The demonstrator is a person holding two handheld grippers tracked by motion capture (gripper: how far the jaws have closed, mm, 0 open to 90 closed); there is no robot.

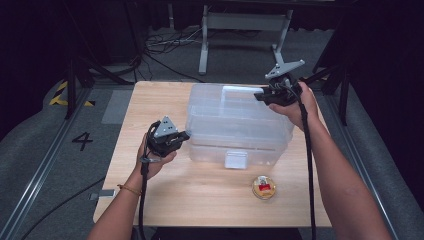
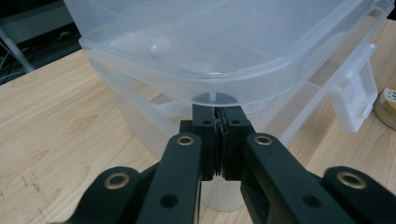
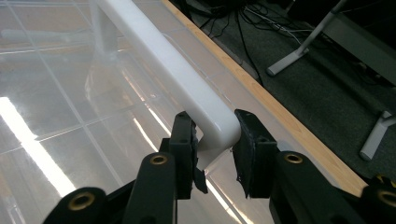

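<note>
A clear plastic storage box (image 1: 235,135) with its lid (image 1: 225,100) on stands in the middle of the wooden table (image 1: 150,195). My left gripper (image 1: 184,136) is at the box's front left corner. In the left gripper view its jaws are shut, with the fingertips (image 2: 216,112) tucked just under the lid's overhanging lip (image 2: 243,88). My right gripper (image 1: 260,95) is at the far right corner. There the white rim (image 3: 187,88) of the lid runs between its pads (image 3: 187,140), and both pads press on the rim's rounded corner.
A white latch (image 1: 236,159) hangs on the box's front wall (image 2: 355,100). A small round container (image 1: 263,188) with something red in it sits near the table's front edge. Cables and a metal stand (image 1: 245,30) are on the floor beyond the table.
</note>
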